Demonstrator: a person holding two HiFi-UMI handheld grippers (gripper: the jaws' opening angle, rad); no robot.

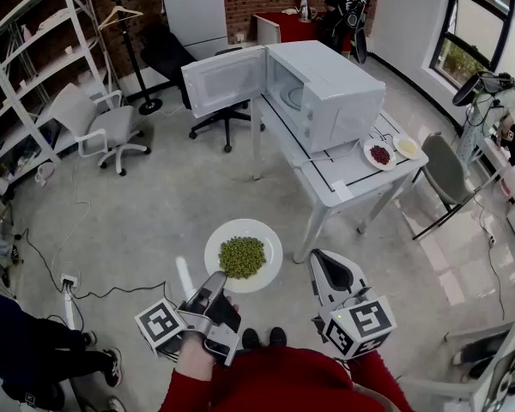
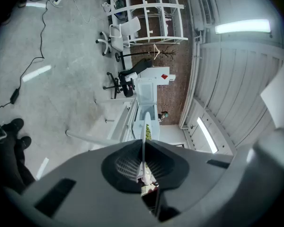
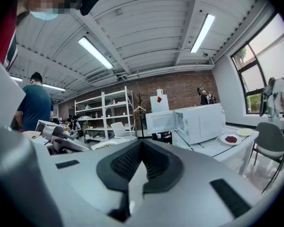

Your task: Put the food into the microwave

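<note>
A white plate (image 1: 262,237) heaped with green peas (image 1: 241,257) hangs level over the floor. My left gripper (image 1: 218,282) is shut on its near rim. In the left gripper view the plate (image 2: 147,125) shows edge-on between the pads, with the peas (image 2: 148,133) past it. My right gripper (image 1: 323,263) is beside the plate, to its right, shut with nothing in it. The white microwave (image 1: 326,93) stands on a white table (image 1: 360,183) further ahead, its door (image 1: 223,79) swung wide open to the left. In the right gripper view the microwave (image 3: 201,122) is ahead and to the right.
Two small plates, one with red food (image 1: 379,154) and one with pale food (image 1: 407,147), lie on the table right of the microwave. A grey chair (image 1: 445,172) stands to its right. A white chair (image 1: 99,129), a black chair (image 1: 215,110) and floor cables (image 1: 69,283) are to the left.
</note>
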